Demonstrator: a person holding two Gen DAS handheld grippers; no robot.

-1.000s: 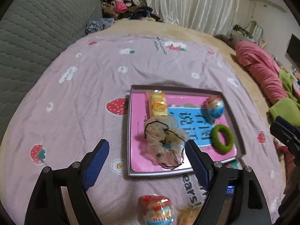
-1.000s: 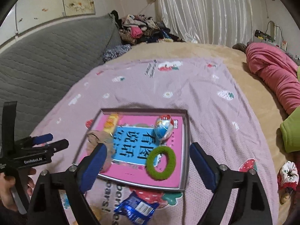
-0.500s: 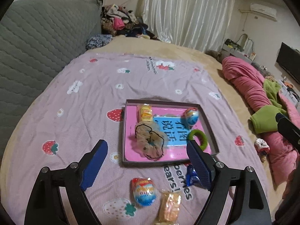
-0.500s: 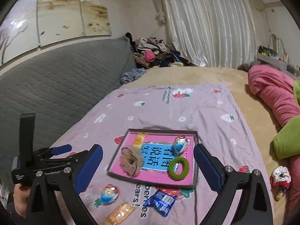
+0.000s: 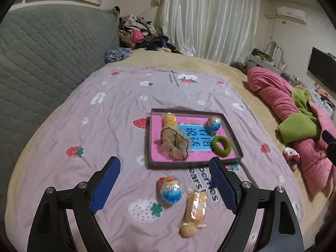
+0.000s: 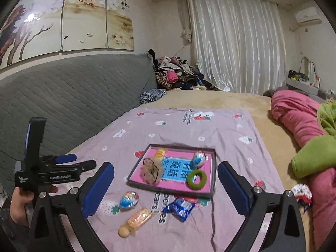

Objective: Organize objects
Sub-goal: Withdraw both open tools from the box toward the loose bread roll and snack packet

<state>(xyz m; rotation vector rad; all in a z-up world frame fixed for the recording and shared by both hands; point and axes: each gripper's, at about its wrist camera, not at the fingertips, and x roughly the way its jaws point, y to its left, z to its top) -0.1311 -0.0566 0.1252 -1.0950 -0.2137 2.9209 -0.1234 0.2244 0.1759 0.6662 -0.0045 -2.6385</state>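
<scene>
Both grippers held open and empty above a strawberry-print bedspread [image 5: 117,126].

The left gripper [image 5: 166,185] is spread wide; the right gripper [image 6: 166,185] has just been opened wider. A scrunchie [image 5: 174,145], green ring [image 5: 221,146] and wrapped egg [image 5: 214,123] are seen in the tray [image 5: 148,145]; another egg [image 5: 171,189], a snack pack [image 5: 195,206] and a blue packet [image 6: 179,206] lie before it.

Both hand-held grippers [image 5: 166,185] [image 6: 166,187] withdrew from tray [image 5: 195,163].
</scene>
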